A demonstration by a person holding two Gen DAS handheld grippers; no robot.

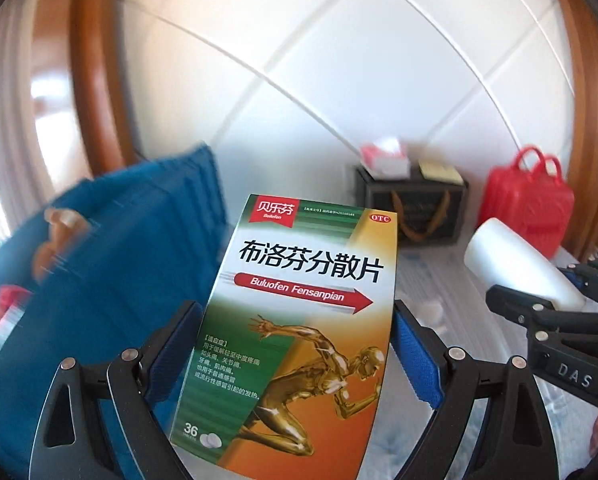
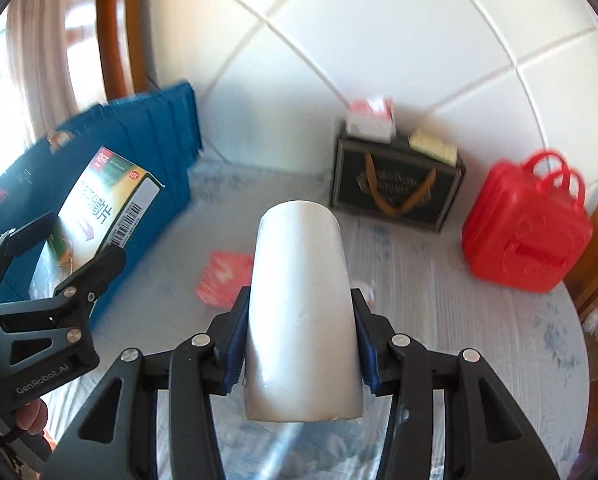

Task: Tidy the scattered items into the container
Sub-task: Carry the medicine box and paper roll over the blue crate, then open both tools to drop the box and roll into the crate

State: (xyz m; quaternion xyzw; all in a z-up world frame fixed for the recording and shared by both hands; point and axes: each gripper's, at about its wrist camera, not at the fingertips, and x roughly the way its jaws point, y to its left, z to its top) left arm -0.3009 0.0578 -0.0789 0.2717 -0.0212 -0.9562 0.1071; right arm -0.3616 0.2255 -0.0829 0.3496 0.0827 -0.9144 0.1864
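While my left gripper pinches the medicine box by its long sides, the box's long axis runs forward along the fingers, above the table. My right gripper clamps the white bottle, likewise pointing forward, beside the blue container.

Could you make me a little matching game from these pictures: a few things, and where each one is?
Things:
1. medicine box
2. white bottle
3. red case
4. red packet

Places:
A. standing at the right, by the wall
B. lying flat on the table
C. in the right tongs
D. in the left tongs

Pairs: 1-D, 2-C, 3-A, 4-B
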